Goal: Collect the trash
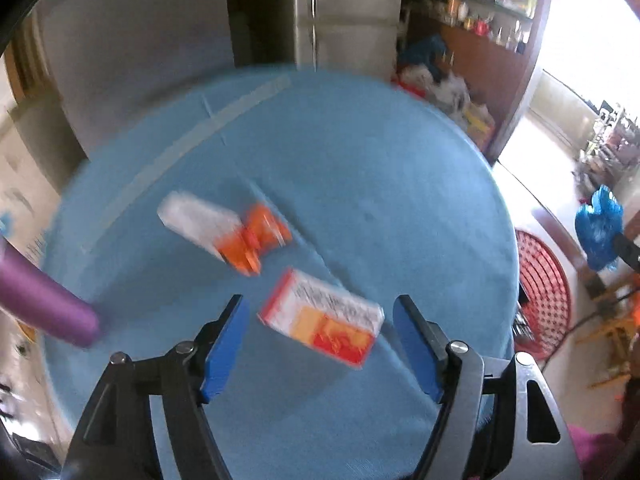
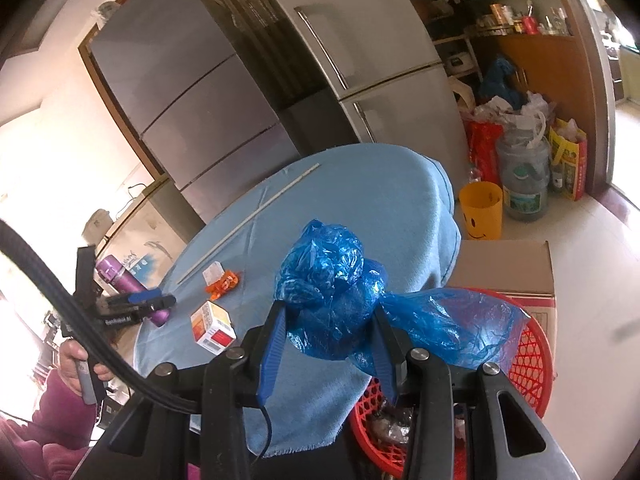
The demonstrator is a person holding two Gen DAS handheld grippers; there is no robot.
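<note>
On the round table with the blue cloth (image 1: pixel 360 152) lie an orange-and-white carton (image 1: pixel 320 316) and a crumpled orange-and-white wrapper (image 1: pixel 228 236). My left gripper (image 1: pixel 320 304) hovers open just above the carton, a blue pad on either side of it, touching nothing. The right wrist view shows the same carton (image 2: pixel 212 326), the wrapper (image 2: pixel 222 280) and the left gripper (image 2: pixel 154 298) beside a purple bottle (image 2: pixel 128 284). My right gripper (image 2: pixel 329 310) is shut on a crumpled blue plastic bag (image 2: pixel 332 280), held over the table's edge next to a red mesh basket (image 2: pixel 528 360).
The purple bottle (image 1: pixel 44 304) lies at the table's left edge. A thin white stick (image 2: pixel 256 212) rests on the cloth. On the floor stand a cardboard box (image 2: pixel 508 268), a yellow smiley bin (image 2: pixel 480 212) and a water jug (image 2: pixel 524 176). Two fridges (image 2: pixel 360 60) stand behind.
</note>
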